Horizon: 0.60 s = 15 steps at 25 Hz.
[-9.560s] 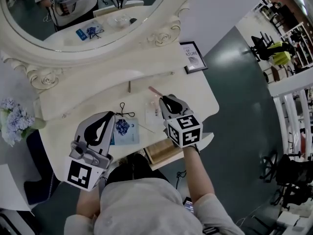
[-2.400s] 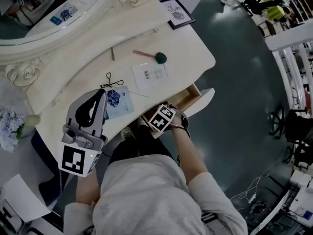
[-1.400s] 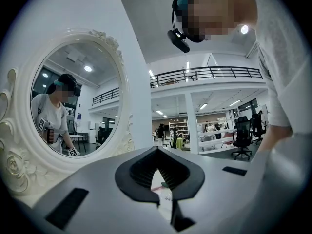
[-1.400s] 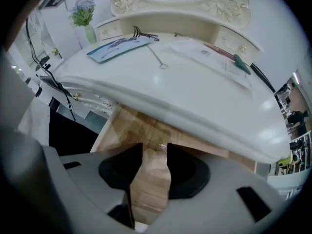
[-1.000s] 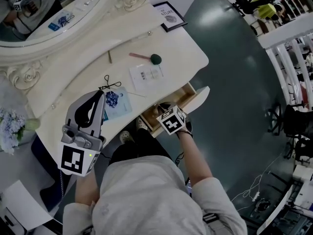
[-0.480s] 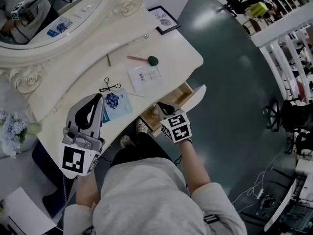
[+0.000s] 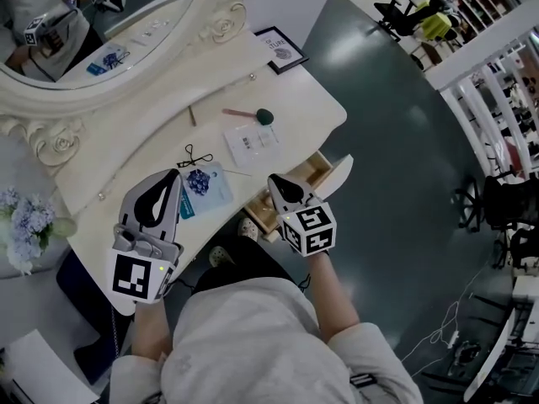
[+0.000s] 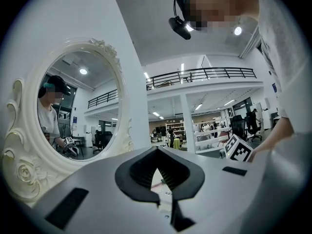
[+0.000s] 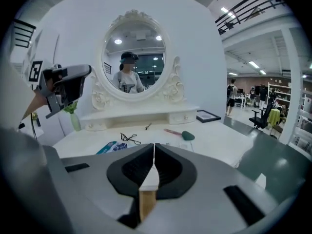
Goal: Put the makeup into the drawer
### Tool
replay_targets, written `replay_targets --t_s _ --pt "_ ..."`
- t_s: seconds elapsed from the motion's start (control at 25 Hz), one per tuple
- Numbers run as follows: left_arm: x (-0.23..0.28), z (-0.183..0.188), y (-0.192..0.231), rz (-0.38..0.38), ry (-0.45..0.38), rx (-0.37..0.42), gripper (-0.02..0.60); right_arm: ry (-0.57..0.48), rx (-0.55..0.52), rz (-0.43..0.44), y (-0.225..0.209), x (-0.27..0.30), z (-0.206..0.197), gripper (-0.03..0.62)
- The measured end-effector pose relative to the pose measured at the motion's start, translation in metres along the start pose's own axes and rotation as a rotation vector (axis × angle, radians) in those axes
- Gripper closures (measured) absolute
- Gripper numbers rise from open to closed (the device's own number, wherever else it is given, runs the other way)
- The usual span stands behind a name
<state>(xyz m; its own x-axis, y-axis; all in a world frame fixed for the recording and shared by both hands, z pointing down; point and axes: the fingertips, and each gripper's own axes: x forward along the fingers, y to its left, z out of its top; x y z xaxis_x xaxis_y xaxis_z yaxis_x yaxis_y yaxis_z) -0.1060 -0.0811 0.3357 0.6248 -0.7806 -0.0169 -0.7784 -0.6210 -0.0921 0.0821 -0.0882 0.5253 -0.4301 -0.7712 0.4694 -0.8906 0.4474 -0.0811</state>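
An open wooden drawer (image 7: 314,172) juts from the front of the white dressing table (image 7: 312,116). My right gripper (image 7: 274,180) hovers above the drawer's near end, shut with nothing in it, and points across the tabletop (image 9: 154,147). A green-headed brush with a pink handle (image 7: 253,114) (image 9: 181,134), a white sachet (image 7: 253,144), a blue packet (image 7: 205,188) (image 9: 110,146) and a black eyelash curler (image 7: 194,156) (image 9: 127,138) lie on the table. My left gripper (image 7: 173,176) (image 8: 156,151) is held level over the table's left front, beside the blue packet, shut and empty.
An oval mirror (image 7: 101,32) (image 9: 134,62) on a raised shelf backs the table. A framed picture (image 7: 282,50) leans at the back right, a thin stick (image 7: 193,116) lies near the shelf, and flowers (image 7: 25,225) stand at the left. The person's feet (image 7: 248,225) show under the table edge.
My right gripper has lifted out of the drawer and tipped up from pointing down into it towards the tabletop. The left gripper has hardly moved.
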Motion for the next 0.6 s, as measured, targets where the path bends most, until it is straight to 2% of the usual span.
replay_targets --t_s 0.2,0.4,0.6 --pt "-0.005 0.001 0.009 0.020 -0.009 0.009 0.568 -0.106 0.013 0.012 0.007 -0.002 0.034 0.569" --pt "-0.014 -0.013 0.011 0.024 0.081 0.035 0.569 -0.194 0.005 0.040 0.013 -0.009 0.071 0.569" --pt "-0.013 -0.003 0.013 0.071 0.073 0.030 0.569 -0.243 -0.046 0.064 0.015 -0.015 0.101 0.569"
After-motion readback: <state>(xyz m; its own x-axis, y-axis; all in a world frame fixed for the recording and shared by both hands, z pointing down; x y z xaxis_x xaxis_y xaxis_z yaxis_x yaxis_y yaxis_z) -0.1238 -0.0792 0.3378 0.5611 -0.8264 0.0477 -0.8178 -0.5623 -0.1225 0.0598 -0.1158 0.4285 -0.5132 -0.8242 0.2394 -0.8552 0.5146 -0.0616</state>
